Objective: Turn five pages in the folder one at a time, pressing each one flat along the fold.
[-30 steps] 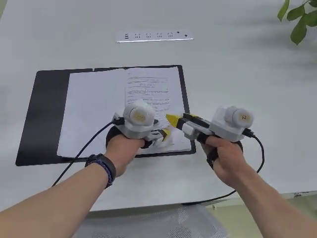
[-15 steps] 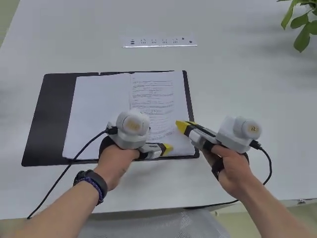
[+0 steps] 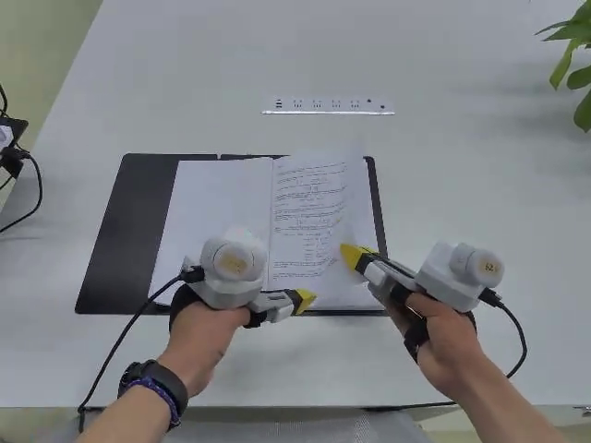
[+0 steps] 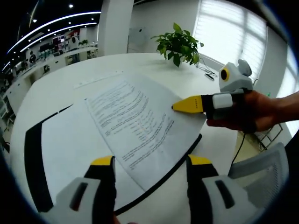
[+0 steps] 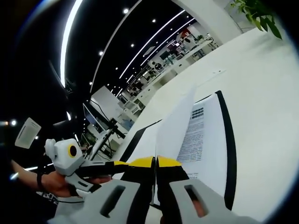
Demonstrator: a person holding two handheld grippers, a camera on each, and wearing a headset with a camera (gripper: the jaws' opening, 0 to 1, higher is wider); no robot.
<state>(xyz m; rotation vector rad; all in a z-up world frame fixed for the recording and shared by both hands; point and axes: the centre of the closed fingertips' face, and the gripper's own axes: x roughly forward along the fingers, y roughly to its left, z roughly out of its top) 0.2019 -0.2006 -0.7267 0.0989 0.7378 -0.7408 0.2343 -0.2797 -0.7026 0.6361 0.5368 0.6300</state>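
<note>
A black folder [image 3: 129,231] lies open on the white table, with a blank sheet [image 3: 217,212] on its left side. The printed page [image 3: 314,221] is raised off the right side. My right gripper [image 3: 352,256] is shut on that page's outer edge, and in the right gripper view [image 5: 155,163] the sheet [image 5: 175,126] rises from between its closed yellow tips. My left gripper [image 3: 303,300] hovers open at the folder's front edge and holds nothing. In the left gripper view [image 4: 152,163] the lifted page [image 4: 135,121] lies ahead, with the right gripper [image 4: 180,106] at its edge.
A white power strip [image 3: 328,105] lies on the table beyond the folder. Plant leaves [image 3: 572,55] hang in at the far right. A black cable [image 3: 18,166] runs off the table's left edge. Both grippers trail cables toward the near edge.
My left gripper has pulled back off the page's lower corner to the folder's front edge. The right gripper stays shut on the page edge. The head camera has shifted.
</note>
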